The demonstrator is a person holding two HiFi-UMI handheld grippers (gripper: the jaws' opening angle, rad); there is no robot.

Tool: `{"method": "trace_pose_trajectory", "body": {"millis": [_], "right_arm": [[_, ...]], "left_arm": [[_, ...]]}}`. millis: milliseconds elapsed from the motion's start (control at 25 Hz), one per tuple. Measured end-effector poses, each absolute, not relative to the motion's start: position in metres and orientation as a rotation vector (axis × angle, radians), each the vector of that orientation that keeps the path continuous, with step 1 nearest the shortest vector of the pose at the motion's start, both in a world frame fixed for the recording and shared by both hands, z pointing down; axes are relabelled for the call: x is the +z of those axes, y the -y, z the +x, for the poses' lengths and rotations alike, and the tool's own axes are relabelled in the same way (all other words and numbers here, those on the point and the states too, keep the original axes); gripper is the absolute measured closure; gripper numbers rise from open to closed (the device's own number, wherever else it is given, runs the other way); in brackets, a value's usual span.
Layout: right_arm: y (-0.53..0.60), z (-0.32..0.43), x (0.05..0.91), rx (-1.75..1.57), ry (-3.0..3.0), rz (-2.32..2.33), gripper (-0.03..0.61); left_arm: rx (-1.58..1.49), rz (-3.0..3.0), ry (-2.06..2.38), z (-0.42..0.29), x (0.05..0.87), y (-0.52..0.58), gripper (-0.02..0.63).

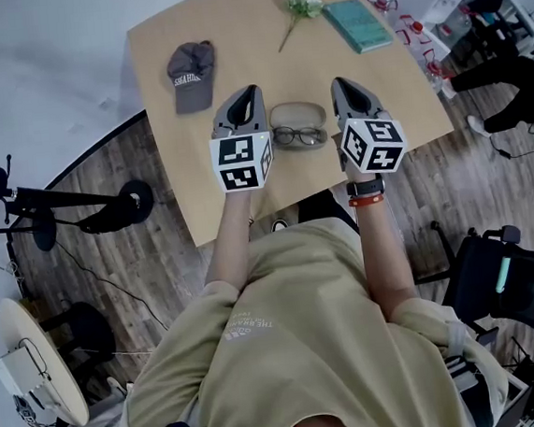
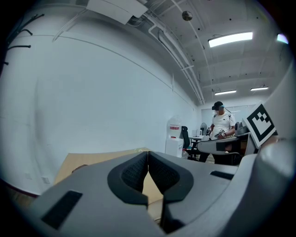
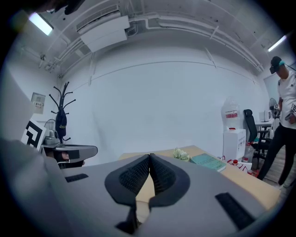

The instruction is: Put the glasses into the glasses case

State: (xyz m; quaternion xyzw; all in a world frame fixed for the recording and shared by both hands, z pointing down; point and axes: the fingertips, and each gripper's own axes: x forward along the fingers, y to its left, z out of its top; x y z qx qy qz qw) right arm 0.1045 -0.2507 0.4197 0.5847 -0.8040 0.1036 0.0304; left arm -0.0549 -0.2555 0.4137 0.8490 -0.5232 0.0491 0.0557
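Glasses (image 1: 299, 137) beside open case (image 1: 297, 115) — both grippers closed, empty

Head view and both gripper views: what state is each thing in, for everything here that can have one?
Left gripper: jaws shut, nothing between them.
Right gripper: jaws shut, nothing between them.
Beige oval glasses case: seems open, no glasses inside.
Dark-framed glasses: outside the case, lying at its near edge, not gripped.
Grey cap: lying flat.
Teal book: closed, lying flat.
White flower on a stem: lying on its side.
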Motion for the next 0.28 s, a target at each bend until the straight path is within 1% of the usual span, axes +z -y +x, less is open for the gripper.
{"method": "trace_pose_trajectory", "body": {"millis": [280], "right_arm": [[0.239,0.089,0.42,0.313,2.505,1.753,0.563]], "left_arm": [[0.138,2.578,1.584,-0.061,0.412,0.244,0.591]]}}
